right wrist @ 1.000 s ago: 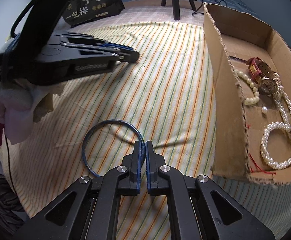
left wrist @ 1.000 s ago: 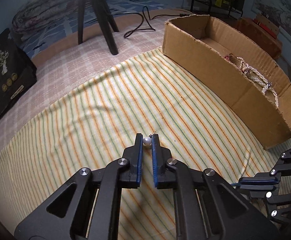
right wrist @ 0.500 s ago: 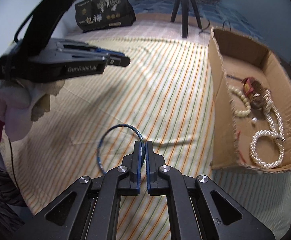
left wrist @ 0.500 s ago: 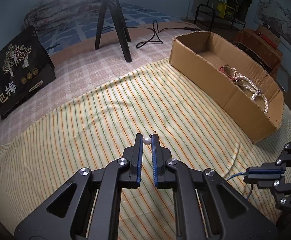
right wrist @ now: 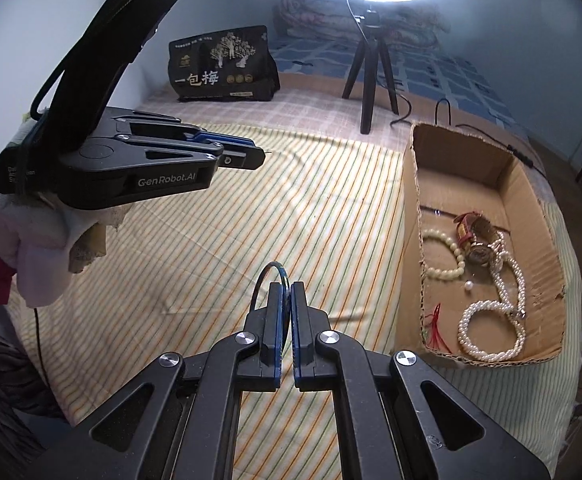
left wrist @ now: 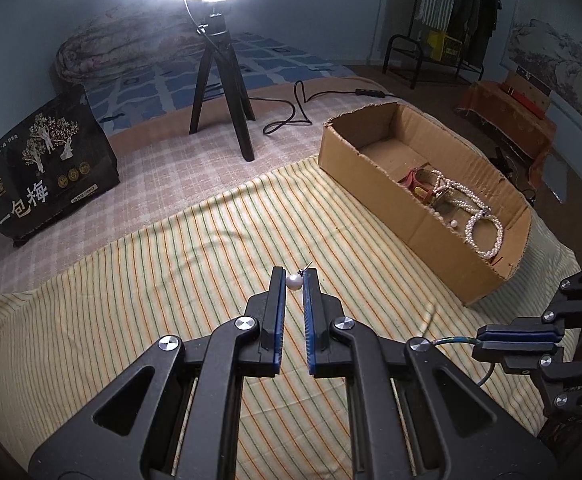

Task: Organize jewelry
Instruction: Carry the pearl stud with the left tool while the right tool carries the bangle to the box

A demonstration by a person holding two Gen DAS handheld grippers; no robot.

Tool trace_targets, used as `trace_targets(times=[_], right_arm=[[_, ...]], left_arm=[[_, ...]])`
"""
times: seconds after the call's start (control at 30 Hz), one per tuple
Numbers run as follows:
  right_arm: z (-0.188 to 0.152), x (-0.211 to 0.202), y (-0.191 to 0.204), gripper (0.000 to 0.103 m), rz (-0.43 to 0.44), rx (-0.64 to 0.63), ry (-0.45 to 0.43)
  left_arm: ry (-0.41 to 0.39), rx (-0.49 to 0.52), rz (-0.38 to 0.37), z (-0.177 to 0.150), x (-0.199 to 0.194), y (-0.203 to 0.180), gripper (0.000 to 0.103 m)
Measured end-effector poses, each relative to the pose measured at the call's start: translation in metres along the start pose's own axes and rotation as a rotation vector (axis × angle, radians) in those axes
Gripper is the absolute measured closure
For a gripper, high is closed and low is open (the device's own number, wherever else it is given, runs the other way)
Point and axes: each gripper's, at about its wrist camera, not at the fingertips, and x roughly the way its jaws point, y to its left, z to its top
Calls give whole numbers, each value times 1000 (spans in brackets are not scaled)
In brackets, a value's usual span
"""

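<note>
Pearl earring (left wrist: 294,281) sits pinched in the left gripper (left wrist: 294,282) at frame centre, and the right gripper (right wrist: 285,294) clamps a blue bangle (right wrist: 267,280), both lifted presumably for the cardboard box (left wrist: 375,168) at right.

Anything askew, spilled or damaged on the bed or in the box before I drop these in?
Only the cardboard box looks rough: its cut edges are ragged and its near corner torn. Jewelry lies inside it, nothing spilled on the striped cloth. The left tongs grip a pearl earring.
</note>
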Motion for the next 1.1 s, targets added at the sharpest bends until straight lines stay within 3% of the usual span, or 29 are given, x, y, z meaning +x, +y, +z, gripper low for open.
trace_targets(times=[0.37, 0.63, 1.1], right_arm=[[15, -35, -19, 101, -33, 25, -92], [27, -53, -67, 101, -115, 86, -143], [37, -52, -149, 101, -225, 179, -157]], left_arm=[[-67, -24, -24, 23, -18, -8, 97], [-89, -14, -66, 37, -20, -32, 97], [-75, 21, -165, 50, -10, -102, 97]])
